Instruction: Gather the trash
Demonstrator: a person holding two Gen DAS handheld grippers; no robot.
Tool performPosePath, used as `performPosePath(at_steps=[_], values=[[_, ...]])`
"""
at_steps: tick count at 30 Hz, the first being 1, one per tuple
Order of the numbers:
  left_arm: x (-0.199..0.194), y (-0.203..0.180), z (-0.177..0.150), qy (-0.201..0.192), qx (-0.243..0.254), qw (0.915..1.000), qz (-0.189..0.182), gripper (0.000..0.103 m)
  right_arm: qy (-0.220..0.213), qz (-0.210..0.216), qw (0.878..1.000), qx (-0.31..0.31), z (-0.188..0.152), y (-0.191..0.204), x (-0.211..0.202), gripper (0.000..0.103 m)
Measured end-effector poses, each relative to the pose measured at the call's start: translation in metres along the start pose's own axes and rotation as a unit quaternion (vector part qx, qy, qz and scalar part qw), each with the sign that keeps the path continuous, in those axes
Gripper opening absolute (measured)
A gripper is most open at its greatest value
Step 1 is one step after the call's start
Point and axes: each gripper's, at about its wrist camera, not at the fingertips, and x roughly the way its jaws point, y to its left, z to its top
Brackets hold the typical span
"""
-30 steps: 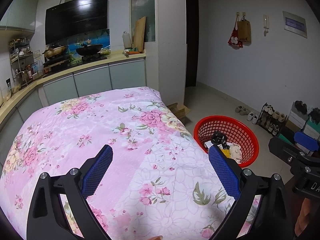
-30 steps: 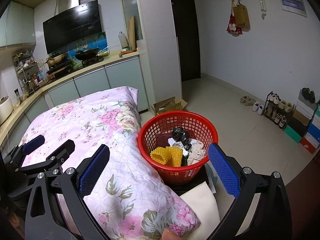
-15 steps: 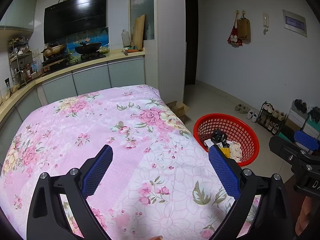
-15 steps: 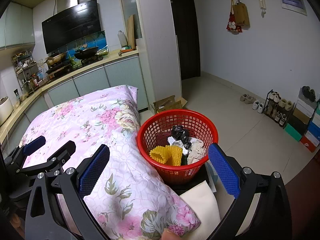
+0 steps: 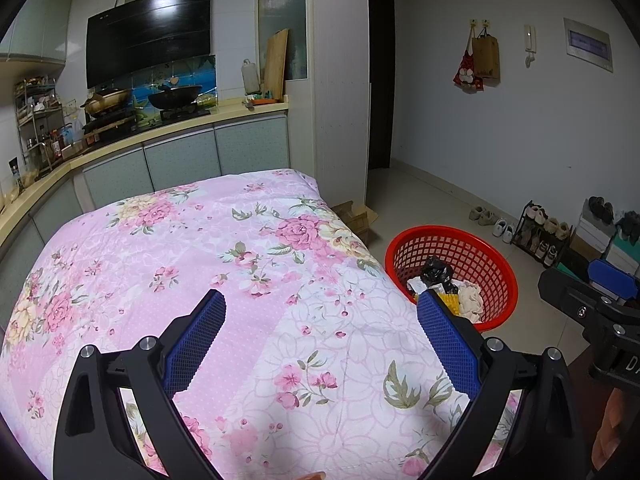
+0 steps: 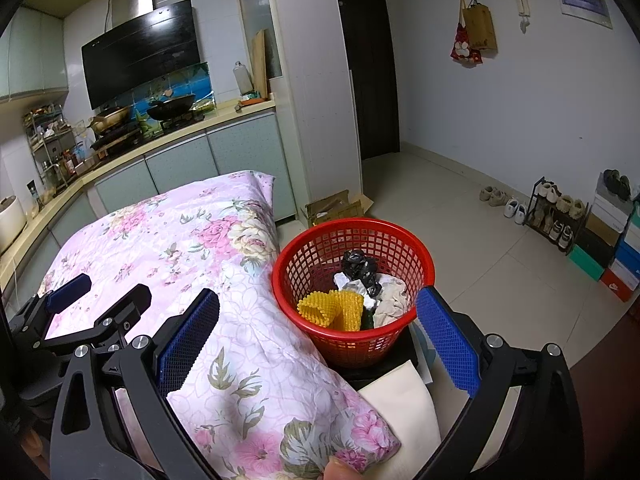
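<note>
Red basket: we see the red basket point(image 6: 354, 280) low in the middle of the right wrist view, just beside the edge of the floral cloth point(image 5: 208, 264); the trash point(image 6: 352, 296) is inside it — a yellow mesh piece point(image 6: 332, 310), a black bag point(image 6: 360, 270) and pale crumpled paper point(image 6: 394, 300).
Left gripper: our left gripper point(image 5: 318, 340) hangs over the cloth with its jaws wide apart, holding nothing.
Right gripper: our right gripper point(image 6: 318, 340) is equally spread and empty, with the basket between its fingers in the frame.
Risk: we judge a careless swing could knock the light basket and spill it, or a pad could snag the loose cloth.
Change: against the earlier frames we see almost nothing altered; both views shift only slightly, and the jaws keep the same spread.
</note>
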Motion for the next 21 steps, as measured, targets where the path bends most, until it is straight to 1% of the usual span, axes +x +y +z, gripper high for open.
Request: performPosePath(at_steps=[21], values=[[0.0011, -0.0025, -0.0012, 0.0, 0.005, 1.0, -0.001, 0.093, 0.002, 0.001, 1.0, 0.0, 0.0002, -0.0011, 0.0006, 0.096]])
